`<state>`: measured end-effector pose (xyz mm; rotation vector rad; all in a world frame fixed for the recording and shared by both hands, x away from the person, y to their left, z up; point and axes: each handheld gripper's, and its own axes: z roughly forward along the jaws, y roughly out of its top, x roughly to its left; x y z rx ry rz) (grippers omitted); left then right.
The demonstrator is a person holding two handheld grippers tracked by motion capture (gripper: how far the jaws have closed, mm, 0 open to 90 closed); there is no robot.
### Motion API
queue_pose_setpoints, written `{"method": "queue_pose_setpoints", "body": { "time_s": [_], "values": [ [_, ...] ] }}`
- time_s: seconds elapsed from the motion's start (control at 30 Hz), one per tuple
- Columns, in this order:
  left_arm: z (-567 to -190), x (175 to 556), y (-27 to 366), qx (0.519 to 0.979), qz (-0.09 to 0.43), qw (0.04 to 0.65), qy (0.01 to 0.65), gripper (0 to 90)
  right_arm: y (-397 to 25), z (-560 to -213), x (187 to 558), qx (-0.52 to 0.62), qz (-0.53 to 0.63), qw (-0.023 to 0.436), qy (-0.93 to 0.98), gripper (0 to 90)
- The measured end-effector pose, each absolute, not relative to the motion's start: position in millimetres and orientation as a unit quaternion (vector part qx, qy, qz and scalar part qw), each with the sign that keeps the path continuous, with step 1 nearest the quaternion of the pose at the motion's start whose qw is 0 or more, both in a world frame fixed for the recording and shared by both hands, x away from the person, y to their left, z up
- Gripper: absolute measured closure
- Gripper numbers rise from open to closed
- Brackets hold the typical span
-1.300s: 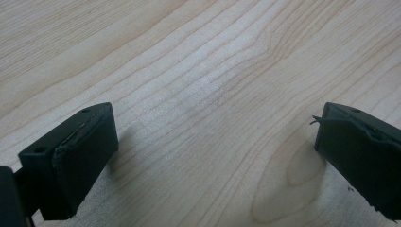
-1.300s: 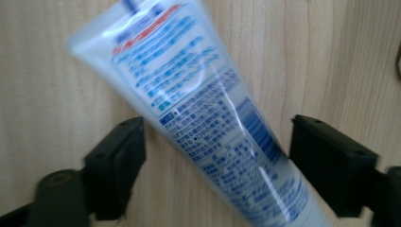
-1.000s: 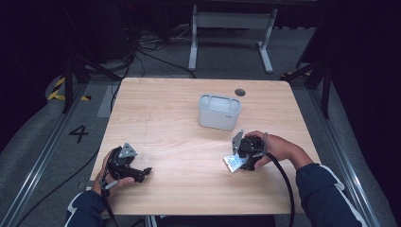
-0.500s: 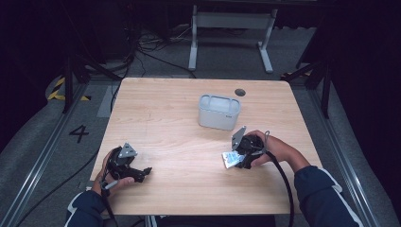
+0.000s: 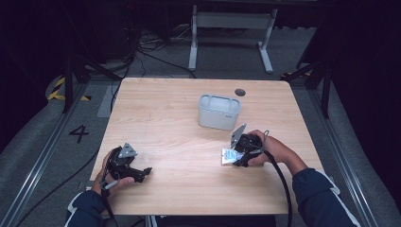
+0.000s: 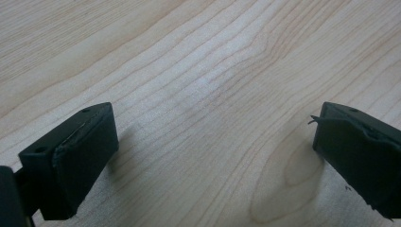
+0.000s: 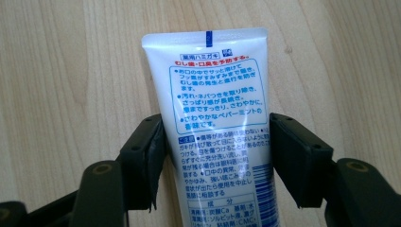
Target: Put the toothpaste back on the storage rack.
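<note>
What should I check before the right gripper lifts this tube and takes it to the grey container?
1. Right gripper closed on the tube: ok, jaws press both its sides.
2. Grip position: ok, around mid-length, crimped end pointing away.
3. Tube's cap end: cannot tell, it is out of frame.
4. Path to the grey container: ok, bare table between.
5. Container top open: cannot tell from the high view.
6. Left gripper out of the way: ok, open, at the near left edge.
</note>
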<state>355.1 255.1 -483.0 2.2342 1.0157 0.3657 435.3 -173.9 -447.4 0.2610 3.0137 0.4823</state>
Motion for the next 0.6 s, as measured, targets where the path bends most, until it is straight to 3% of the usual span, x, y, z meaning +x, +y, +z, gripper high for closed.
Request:
{"method": "queue_pose_setpoints", "body": {
  "time_s": [0.4, 0.6],
  "values": [
    [-483.0, 355.1, 255.1, 0.852, 0.139, 0.324, 0.387, 1.2, -181.6, -440.7, 436.1, 0.115, 0.174, 0.034, 0.977, 56.6],
    [-483.0, 355.1, 255.1, 0.852, 0.139, 0.324, 0.387, 1.2, -192.4, -433.8, 432.5, 0.134, 0.216, 0.052, 0.966, 60.5]
  ]
}}
